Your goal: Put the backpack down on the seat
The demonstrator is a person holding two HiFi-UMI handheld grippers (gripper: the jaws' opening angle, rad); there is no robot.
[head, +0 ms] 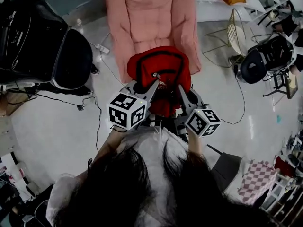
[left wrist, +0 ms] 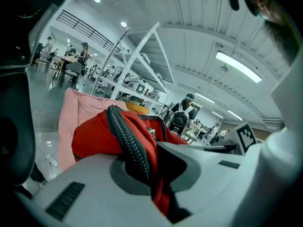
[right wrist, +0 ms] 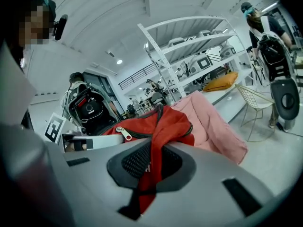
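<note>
I have both grippers clamped on the red backpack (head: 158, 72). The left gripper (left wrist: 154, 174) pinches its fabric along the zipper edge, and the right gripper (right wrist: 149, 174) pinches a fold of red fabric near the zipper pull. The backpack sits between them at the near end of the pink seat (head: 151, 18); I cannot tell whether it touches the cushion.

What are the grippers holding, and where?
Both hold the red backpack. The left gripper pinches its fabric beside the black zipper; the right gripper pinches a red fold at its top.
</note>
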